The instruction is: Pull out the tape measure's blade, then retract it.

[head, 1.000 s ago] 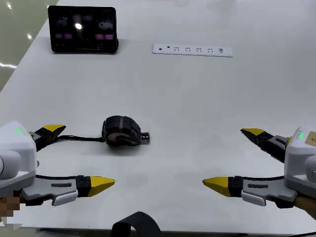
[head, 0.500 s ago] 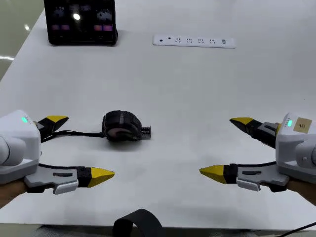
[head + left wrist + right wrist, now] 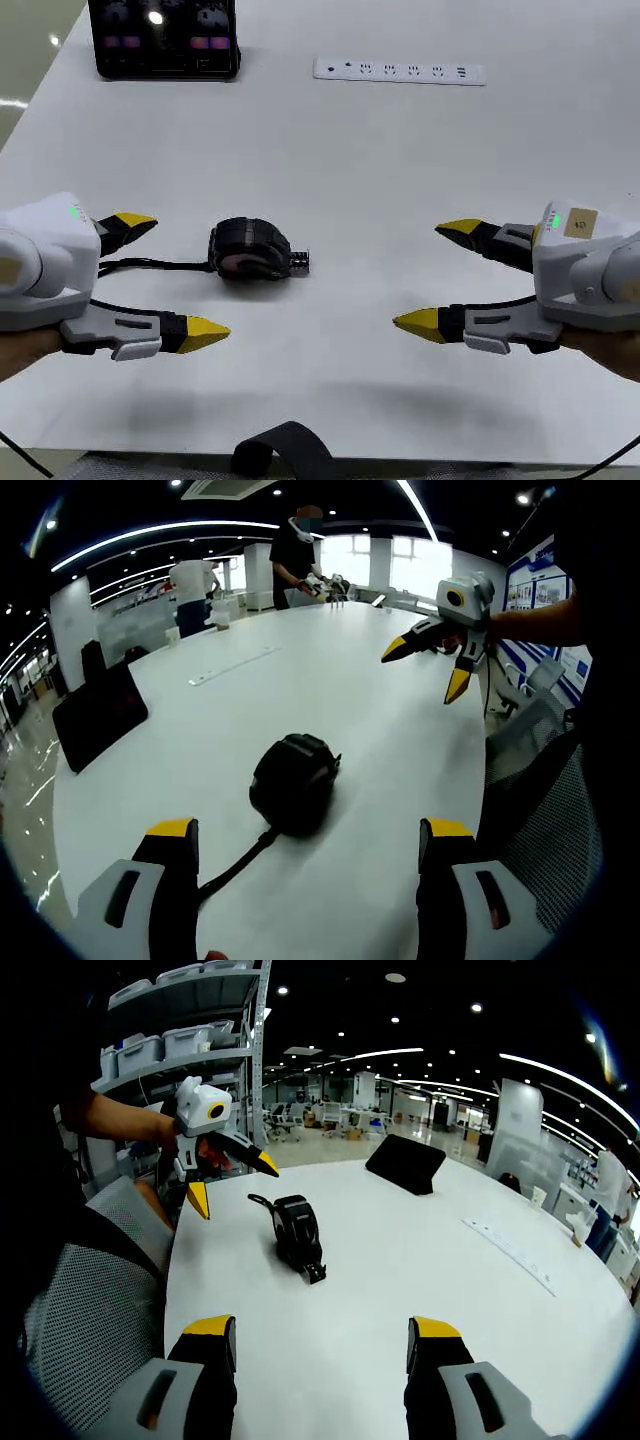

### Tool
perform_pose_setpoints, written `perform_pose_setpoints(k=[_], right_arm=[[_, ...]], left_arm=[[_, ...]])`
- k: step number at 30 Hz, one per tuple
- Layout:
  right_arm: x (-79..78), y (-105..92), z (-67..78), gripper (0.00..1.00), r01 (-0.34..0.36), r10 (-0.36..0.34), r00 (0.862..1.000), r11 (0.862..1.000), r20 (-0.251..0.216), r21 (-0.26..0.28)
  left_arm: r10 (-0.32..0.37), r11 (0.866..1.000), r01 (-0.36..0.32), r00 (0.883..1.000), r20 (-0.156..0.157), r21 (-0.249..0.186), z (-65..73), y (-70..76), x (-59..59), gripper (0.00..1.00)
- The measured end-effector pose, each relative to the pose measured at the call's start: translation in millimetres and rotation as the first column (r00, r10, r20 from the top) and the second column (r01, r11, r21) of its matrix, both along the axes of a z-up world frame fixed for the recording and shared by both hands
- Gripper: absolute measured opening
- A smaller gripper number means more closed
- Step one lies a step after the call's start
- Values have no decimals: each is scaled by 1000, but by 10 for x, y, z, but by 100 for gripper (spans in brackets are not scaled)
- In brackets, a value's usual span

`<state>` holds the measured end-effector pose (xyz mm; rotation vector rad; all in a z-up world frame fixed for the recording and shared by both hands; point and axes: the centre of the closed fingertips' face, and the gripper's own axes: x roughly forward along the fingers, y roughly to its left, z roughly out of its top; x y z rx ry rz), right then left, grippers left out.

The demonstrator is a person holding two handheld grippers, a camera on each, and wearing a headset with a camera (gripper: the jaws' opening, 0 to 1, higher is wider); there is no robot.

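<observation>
- Tape measure [image 3: 250, 251]: a black, rounded case lying on the white table [image 3: 380, 180], left of centre in the head view. Its blade end points toward the right of the frame, and no length of blade is drawn out.
- Cord [image 3: 150, 266]: a thin black line running from the case toward the left edge of the frame. It passes between the two jaws of the left gripper [image 3: 188, 275].
- Left gripper: it is at the lower left of the head view. Its yellow-tipped jaws are spread wide apart and grasp nothing, and its tips are near the case without touching it.
- Left gripper view: the tape measure [image 3: 294, 783] sits in the centre, just above the gap between the two spread jaws. The cord trails down toward the lower left jaw.
- Right gripper [image 3: 418, 276]: it is at the lower right of the head view. Its jaws are likewise spread and empty, and it is well apart from the tape measure.
- Right gripper view: the tape measure [image 3: 297, 1228] lies left of centre, above the spread jaws. The left gripper [image 3: 235, 1192] is held over the table edge at the upper left.
- Tablet [image 3: 165, 38]: a dark screen propped up at the upper left of the head view.
- Power strip [image 3: 398, 71]: a white strip lying flat along the top of the frame, right of the tablet.
- Strap [image 3: 280, 450]: a black loop at the bottom edge of the head view, below the table's near edge.
</observation>
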<state>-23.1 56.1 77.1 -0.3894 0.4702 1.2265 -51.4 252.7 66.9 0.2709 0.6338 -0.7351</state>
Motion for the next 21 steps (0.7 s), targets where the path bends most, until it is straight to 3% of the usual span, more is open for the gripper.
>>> perform_pose_setpoints(k=[10,21], right_arm=[[65,186,-92,63,-78,78,997,997,7,-10],[176,397,-166,55,-148,148,989,989,17,-16]], left_arm=[[-65,997,66,998,-20,33,-137,-7,121,79],[-148,987,149,989,-24,53,-183,-101,249,66]])
